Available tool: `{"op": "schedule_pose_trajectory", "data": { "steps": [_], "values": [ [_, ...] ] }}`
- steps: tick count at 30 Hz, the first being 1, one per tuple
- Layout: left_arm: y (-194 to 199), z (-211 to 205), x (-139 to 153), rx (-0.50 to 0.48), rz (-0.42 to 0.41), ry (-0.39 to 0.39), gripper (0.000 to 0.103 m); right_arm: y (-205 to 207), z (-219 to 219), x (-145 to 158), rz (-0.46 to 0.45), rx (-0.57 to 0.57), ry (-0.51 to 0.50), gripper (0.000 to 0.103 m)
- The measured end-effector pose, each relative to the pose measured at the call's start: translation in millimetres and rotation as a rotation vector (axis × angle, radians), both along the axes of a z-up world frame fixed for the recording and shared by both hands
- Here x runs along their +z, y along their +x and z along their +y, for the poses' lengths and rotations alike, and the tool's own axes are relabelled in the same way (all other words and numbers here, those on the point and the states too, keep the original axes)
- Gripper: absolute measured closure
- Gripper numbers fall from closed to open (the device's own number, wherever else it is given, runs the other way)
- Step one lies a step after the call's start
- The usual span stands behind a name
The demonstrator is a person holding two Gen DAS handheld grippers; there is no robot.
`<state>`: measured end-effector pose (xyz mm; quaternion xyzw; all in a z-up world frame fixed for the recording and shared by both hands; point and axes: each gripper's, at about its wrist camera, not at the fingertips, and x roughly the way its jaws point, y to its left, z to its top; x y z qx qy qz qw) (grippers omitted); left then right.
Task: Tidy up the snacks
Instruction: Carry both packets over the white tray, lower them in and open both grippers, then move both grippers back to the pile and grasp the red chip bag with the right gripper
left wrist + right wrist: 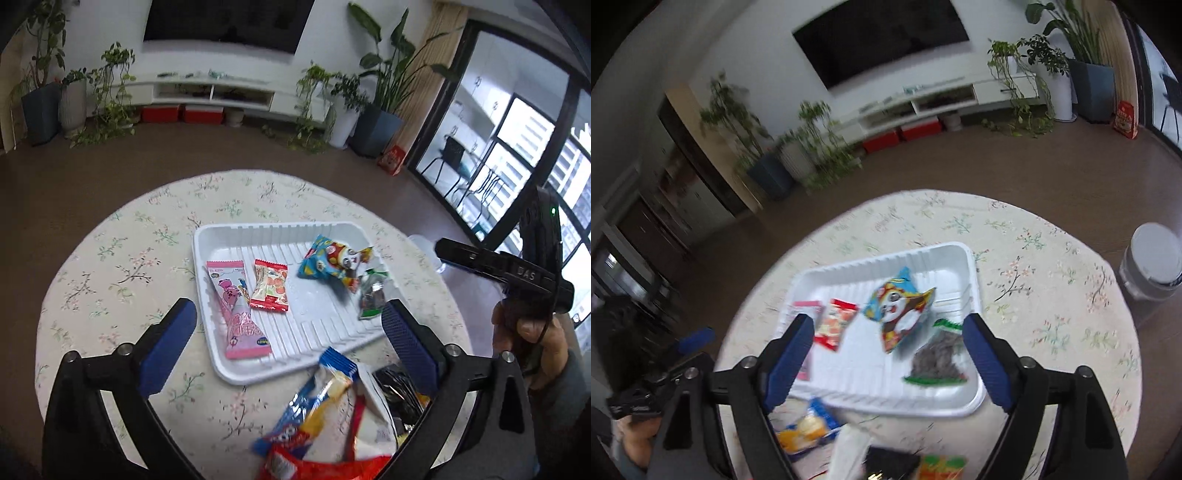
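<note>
A white ribbed tray sits on the round floral table. In it lie a pink packet, a red-and-white packet, a blue panda packet and a green-and-silver packet. Loose snacks lie in front of the tray: a blue-and-yellow packet, a red packet and a black packet. My left gripper is open and empty above the tray's near edge. My right gripper is open and empty above the tray.
The floral tablecloth covers the round table, with brown floor around it. A white bin stands beside the table on the right. Plants, a TV unit and glass doors are far behind. The right gripper body shows at the left view's right.
</note>
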<state>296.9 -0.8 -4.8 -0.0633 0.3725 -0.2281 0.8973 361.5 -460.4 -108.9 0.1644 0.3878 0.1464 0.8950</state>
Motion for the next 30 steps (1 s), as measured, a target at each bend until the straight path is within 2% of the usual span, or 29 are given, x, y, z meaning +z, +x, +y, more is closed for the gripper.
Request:
{"op": "schedule_pose_trajectory", "data": {
  "steps": [3, 6, 8, 11, 15, 18, 22, 27, 30],
  "values": [
    [-39.7, 18.4, 18.7, -0.008, -0.096, -0.037, 0.000, -46.4, -12.6, 8.0, -0.059, 0.002, 0.122, 0.011],
    [-84.1, 41.3, 33.9, 0.024, -0.202, -0.076, 0.000, -101.2, -22.5, 9.3, -0.134, -0.016, 0.224, 0.001],
    [-108.6, 55.5, 34.9, 0.042, -0.222, -0.091, 0.000, -135.4, -26.3, 4.1, -0.161, -0.028, 0.265, 0.000],
    [-139.2, 73.1, 20.4, 0.094, -0.133, -0.071, 0.000, -175.3, -26.8, -9.5, -0.158, -0.024, 0.315, 0.000],
    [-168.1, 108.1, -22.8, 0.213, 0.048, -0.172, 0.001, -214.6, -24.2, -29.8, -0.133, -0.023, 0.373, 0.000],
    [-191.1, 121.9, -49.6, 0.248, 0.110, -0.188, 0.001, -229.6, -21.2, -41.2, -0.095, -0.034, 0.401, 0.000],
    [-214.1, 117.8, -72.4, 0.244, 0.145, -0.165, 0.001, -248.6, -12.4, -54.9, -0.051, -0.030, 0.436, 0.000],
    [-229.9, 95.2, -85.5, 0.191, 0.164, -0.122, 0.001, -261.8, 11.8, -69.2, 0.025, 0.021, 0.434, 0.001],
    [-229.6, 86.3, -84.6, 0.178, 0.162, -0.108, 0.001, -267.0, 32.8, -76.3, 0.076, 0.091, 0.373, 0.014]
  ]
}}
